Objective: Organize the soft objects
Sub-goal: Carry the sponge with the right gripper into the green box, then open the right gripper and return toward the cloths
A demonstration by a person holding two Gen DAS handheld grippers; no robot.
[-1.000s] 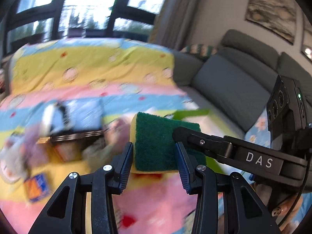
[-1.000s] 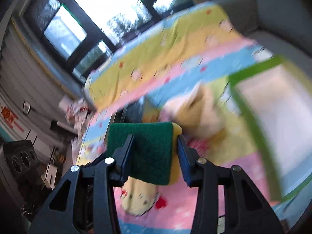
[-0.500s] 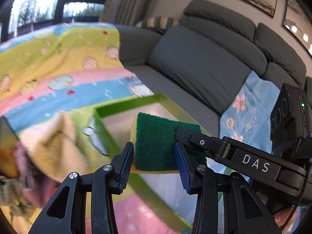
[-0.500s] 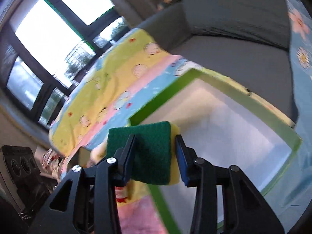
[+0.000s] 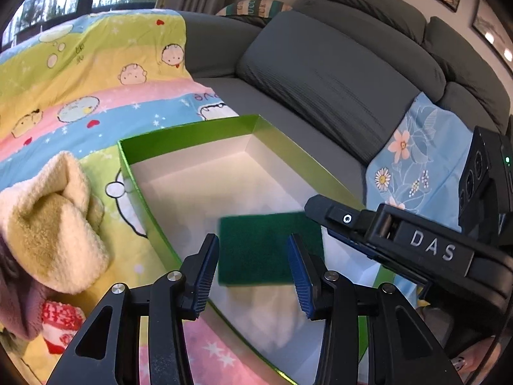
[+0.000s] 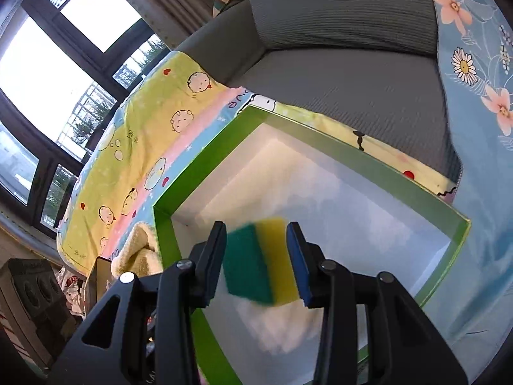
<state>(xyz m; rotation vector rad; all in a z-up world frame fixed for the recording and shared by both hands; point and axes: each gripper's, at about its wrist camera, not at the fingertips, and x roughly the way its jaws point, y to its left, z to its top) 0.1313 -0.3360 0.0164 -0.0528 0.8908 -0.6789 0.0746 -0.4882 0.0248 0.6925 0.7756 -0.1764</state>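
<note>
Hovering over green box (image 5: 192, 134) rim: left fingers (image 5: 205, 266) parted, right fingers (image 6: 296, 256) just opening, sponge (image 6: 250, 266) loose between.

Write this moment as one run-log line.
container: green cardboard box, white floor; object: green-and-yellow sponge, blurred, above its floor; outside: cream fluffy cloth

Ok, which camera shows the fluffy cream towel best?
The left wrist view: the towel lies bunched in the open beside the green box. The right wrist view catches only a small part of it, cut off by the box wall.
</note>
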